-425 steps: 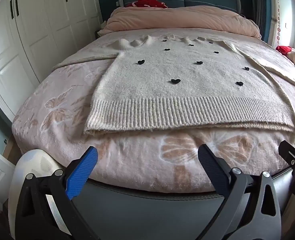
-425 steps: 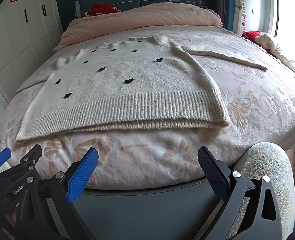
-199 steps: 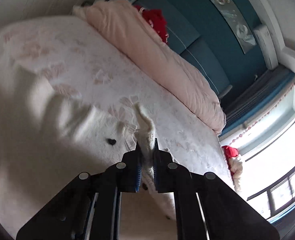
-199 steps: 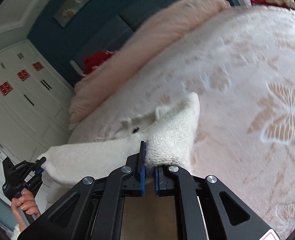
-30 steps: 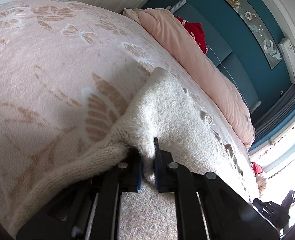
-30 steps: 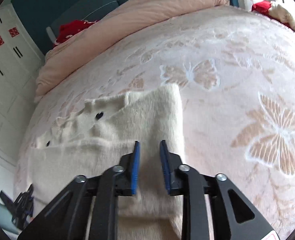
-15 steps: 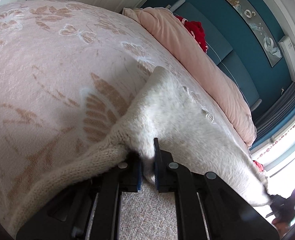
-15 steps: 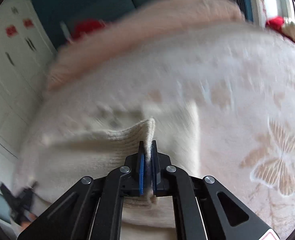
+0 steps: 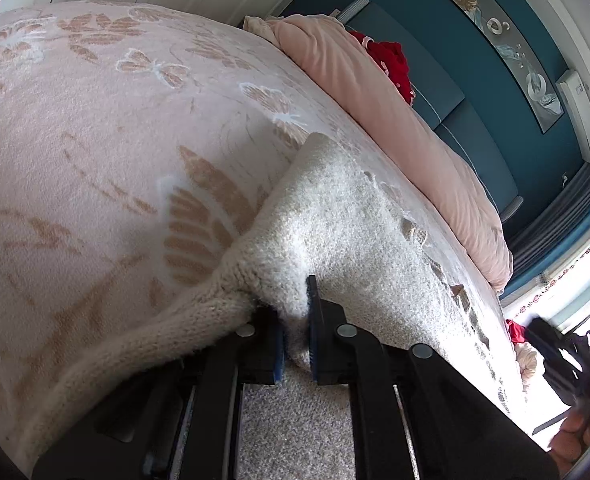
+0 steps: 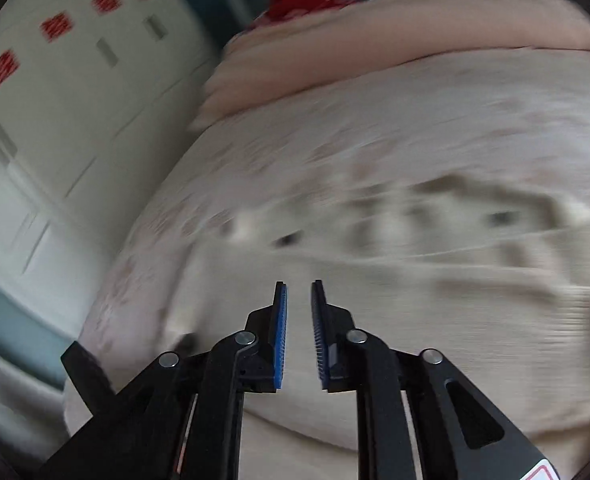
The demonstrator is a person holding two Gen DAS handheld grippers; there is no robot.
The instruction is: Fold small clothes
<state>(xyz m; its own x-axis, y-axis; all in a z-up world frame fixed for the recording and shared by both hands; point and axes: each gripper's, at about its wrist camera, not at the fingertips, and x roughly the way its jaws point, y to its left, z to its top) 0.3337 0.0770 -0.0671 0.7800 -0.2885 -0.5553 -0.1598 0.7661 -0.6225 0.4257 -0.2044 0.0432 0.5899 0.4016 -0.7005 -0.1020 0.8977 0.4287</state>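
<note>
Left wrist view: the left gripper (image 9: 295, 332) pinches the cream sweater (image 9: 359, 248), which stretches lengthwise from the jaws toward the pink duvet (image 9: 395, 120); a tug could undo the fold.

Right wrist view: the right gripper (image 10: 299, 320), jaws slightly parted and empty, hovers over the blurred sweater (image 10: 435, 280); a careless grab may bunch it.

No legible text, label, brand or number anywhere.

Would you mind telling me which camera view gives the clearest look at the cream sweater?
The left wrist view: the cream sweater is sharp there, its knit texture visible, with a bunched edge pinched by the left gripper. The right wrist view shows it only as a motion-blurred pale expanse beyond the open right gripper.
</note>
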